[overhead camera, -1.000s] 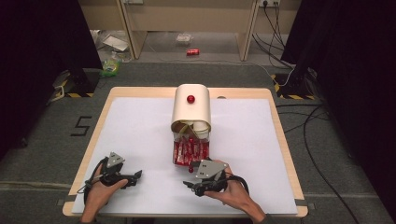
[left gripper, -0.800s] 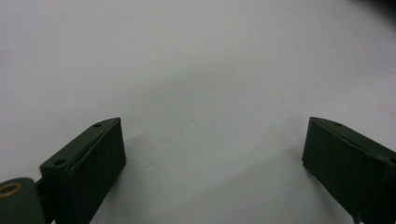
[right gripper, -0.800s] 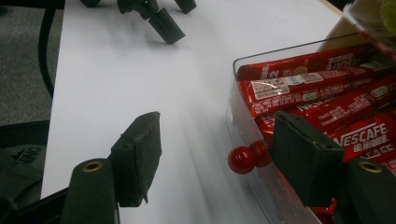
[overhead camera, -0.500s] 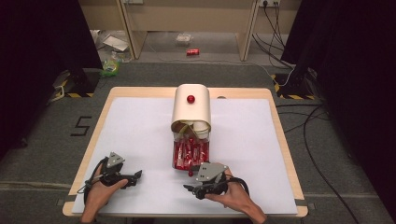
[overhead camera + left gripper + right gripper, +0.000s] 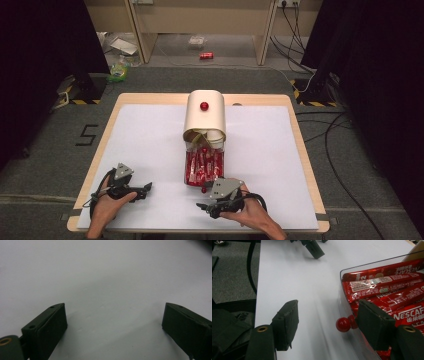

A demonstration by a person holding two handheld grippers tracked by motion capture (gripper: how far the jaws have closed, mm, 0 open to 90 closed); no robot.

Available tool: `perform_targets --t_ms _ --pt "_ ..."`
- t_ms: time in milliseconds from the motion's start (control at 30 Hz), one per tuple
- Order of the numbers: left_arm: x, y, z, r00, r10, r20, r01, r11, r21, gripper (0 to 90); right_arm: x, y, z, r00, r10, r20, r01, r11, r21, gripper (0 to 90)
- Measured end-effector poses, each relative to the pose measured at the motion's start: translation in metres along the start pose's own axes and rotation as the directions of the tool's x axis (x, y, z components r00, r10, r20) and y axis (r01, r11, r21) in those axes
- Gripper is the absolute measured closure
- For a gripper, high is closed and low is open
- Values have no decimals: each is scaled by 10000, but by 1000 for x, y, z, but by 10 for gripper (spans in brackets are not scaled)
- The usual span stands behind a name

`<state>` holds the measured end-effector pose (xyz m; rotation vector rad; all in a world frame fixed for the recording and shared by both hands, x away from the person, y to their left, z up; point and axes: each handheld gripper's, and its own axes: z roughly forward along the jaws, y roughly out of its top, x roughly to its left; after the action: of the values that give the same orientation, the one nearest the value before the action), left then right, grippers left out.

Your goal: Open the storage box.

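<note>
A cream dispenser box (image 5: 205, 120) with a red knob (image 5: 204, 106) on top stands mid-table. Its clear drawer (image 5: 188, 170) is pulled out toward me and holds several red Nescafe sachets (image 5: 382, 285). A small red knob (image 5: 343, 324) sticks out of the drawer (image 5: 372, 263) front. My right gripper (image 5: 327, 307) is open just in front of the drawer. The knob lies between the jaws, close to the right-hand finger (image 5: 372, 325), and neither pad presses on it. Down at the table's near left, my left gripper (image 5: 113, 306) rests open over bare white tabletop, also visible as the left gripper (image 5: 145, 188).
The white table top (image 5: 150, 135) has a wooden edge (image 5: 100, 150). Cables (image 5: 340, 165) lie on the floor at the right, and litter and a red can (image 5: 206, 56) lie beyond the table. The left gripper (image 5: 314, 248) appears far off in the right gripper view.
My right gripper has edged slightly toward the table's near edge. The drawer, the box and the left gripper have kept still.
</note>
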<state>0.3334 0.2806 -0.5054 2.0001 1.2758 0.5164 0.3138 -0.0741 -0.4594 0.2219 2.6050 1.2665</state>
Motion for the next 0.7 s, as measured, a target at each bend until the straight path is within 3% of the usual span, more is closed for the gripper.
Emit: perform_targets --t_ms 700 --pt "0 0 0 10000 0 -1 0 10000 0 51 13 0 -7 9988 133 -480 -136 9999 -78 348"
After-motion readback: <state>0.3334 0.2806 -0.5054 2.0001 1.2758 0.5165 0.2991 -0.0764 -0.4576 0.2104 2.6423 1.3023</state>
